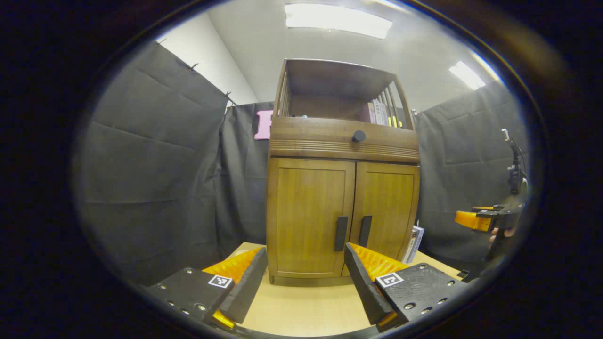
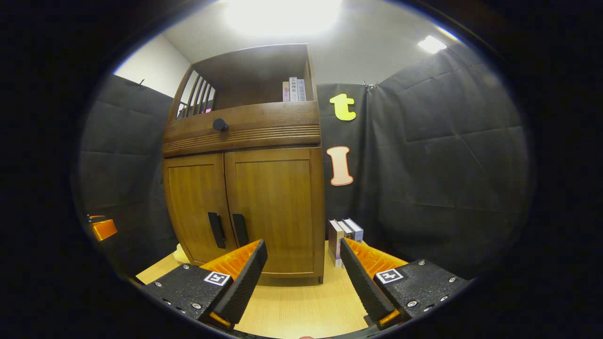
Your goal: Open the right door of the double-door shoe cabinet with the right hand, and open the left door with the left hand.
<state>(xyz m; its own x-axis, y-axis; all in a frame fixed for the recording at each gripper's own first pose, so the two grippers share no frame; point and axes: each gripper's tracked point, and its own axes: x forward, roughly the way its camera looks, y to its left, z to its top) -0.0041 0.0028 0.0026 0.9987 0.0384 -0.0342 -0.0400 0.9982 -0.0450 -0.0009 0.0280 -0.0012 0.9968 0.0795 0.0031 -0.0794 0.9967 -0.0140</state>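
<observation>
Left gripper view has the shoe cabinet (image 1: 343, 188) standing upright at the centre, on a pale wooden table (image 1: 301, 306), with both lower doors closed. Its left door (image 1: 308, 216) and right door (image 1: 388, 212) meet at the middle, and two dark vertical handles sit side by side there, the left handle (image 1: 341, 233) just beside the right handle (image 1: 365, 230). Above the doors runs a drawer front with a round dark knob (image 1: 358, 136), and above that an open shelf holds a few books (image 1: 379, 113) at about 1 o'clock. More books (image 1: 414, 242) stand on the table against the cabinet's right side, at about 4 o'clock. At 6 o'clock the left gripper (image 1: 305, 263) hangs short of the doors, fingers spread wide with nothing between them. Far off at 3 o'clock the right gripper (image 1: 471, 220) is in the air, apart from the cabinet; from here I cannot tell how far it is open. Right gripper view shows the cabinet (image 2: 245, 188) at about 10 o'clock, doors shut, and the right gripper (image 2: 304, 263) at 6 o'clock, fingers wide apart and holding nothing, near the cabinet's lower right corner. Part of the left gripper (image 2: 103, 229) sits at 9 o'clock.
</observation>
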